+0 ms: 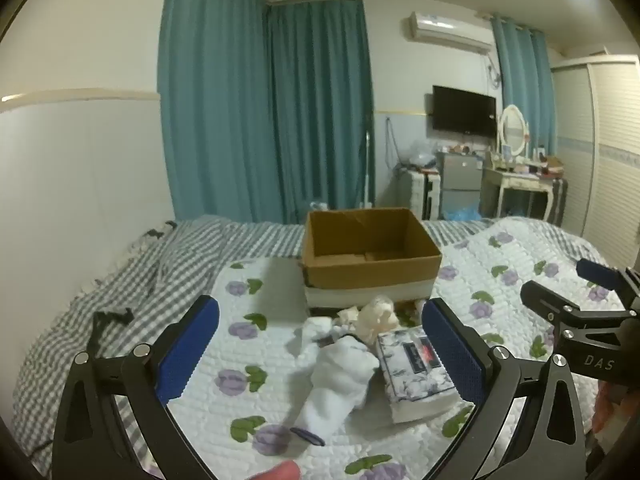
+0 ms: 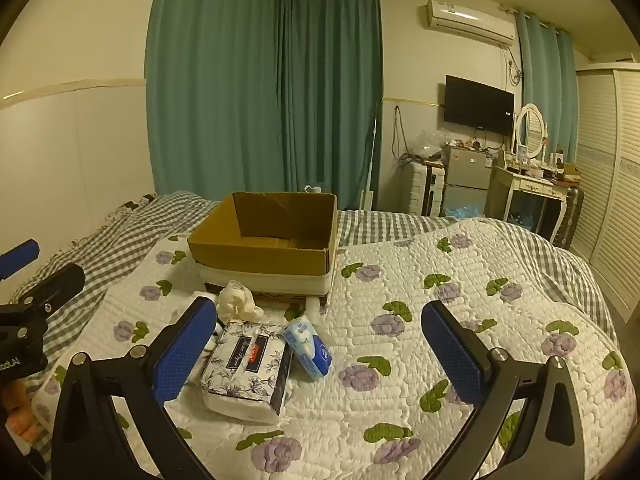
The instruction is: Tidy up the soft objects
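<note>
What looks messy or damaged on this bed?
The soft items lie loose on the quilt instead of in the cardboard box: white socks, a floral tissue pack, a small blue tissue pack and a cream plush toy. The box's back wall has a crease or tear.

A home bedroom. A bed [image 2: 460,280] with a floral quilt fills the foreground. Behind it stand teal curtains [image 2: 260,92], a wall television [image 2: 479,105], a dressing table [image 2: 536,186] and an air conditioner [image 2: 470,21].
</note>
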